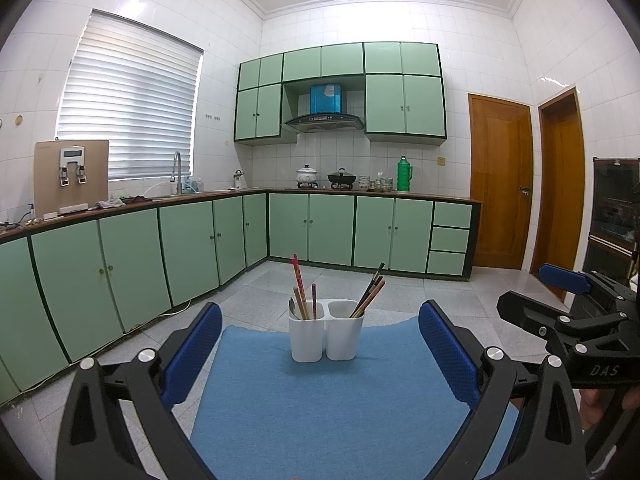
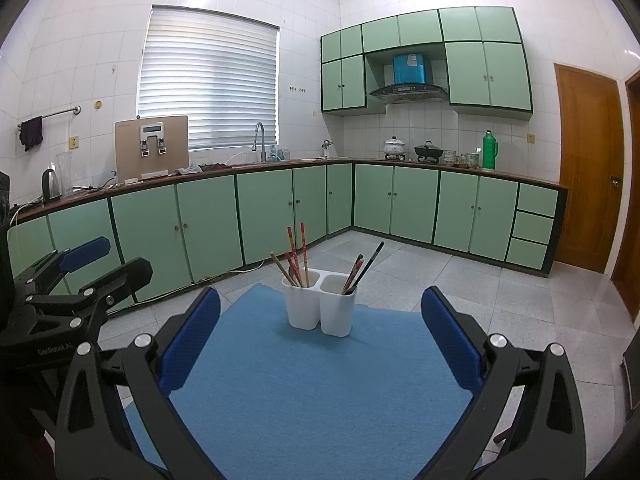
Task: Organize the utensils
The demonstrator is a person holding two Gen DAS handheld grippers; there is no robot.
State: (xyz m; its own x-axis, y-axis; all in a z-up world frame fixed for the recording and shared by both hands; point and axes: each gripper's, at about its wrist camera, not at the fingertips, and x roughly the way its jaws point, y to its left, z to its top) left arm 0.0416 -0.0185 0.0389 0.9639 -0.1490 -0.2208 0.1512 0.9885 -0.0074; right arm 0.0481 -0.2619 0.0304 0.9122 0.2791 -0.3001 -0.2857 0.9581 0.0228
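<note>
Holder: a white two-compartment utensil holder (image 1: 326, 335) (image 2: 319, 305) stands upright at the far end of the blue mat (image 1: 320, 400) (image 2: 312, 384), both cups touching side by side.
Left cup: red patterned chopsticks (image 1: 299, 286) (image 2: 294, 252), pale wooden chopsticks (image 1: 299, 302) (image 2: 282, 268) and a metal spoon (image 1: 293, 308) stand in it, leaning slightly.
Right cup: dark chopsticks (image 1: 370, 290) (image 2: 362, 268) lean toward the right, their tips above the rim.
Left gripper: the left gripper (image 1: 320, 354) (image 2: 86, 262) is spread wide with nothing between its blue pads, hanging over the near part of the mat, well short of the holder.
Right gripper: the right gripper (image 2: 320, 344) (image 1: 560, 284) is likewise spread wide and holds nothing, just beside the left one, aimed at the holder.
Floor: the mat lies on a grey tiled floor (image 1: 400, 292) (image 2: 460, 280).
Surroundings: green cabinets (image 1: 312, 228) (image 2: 392, 204) run along two walls under a brown counter; a green thermos (image 1: 404, 174) (image 2: 489, 150) stands on it near the wooden door (image 1: 500, 184) (image 2: 588, 168).
</note>
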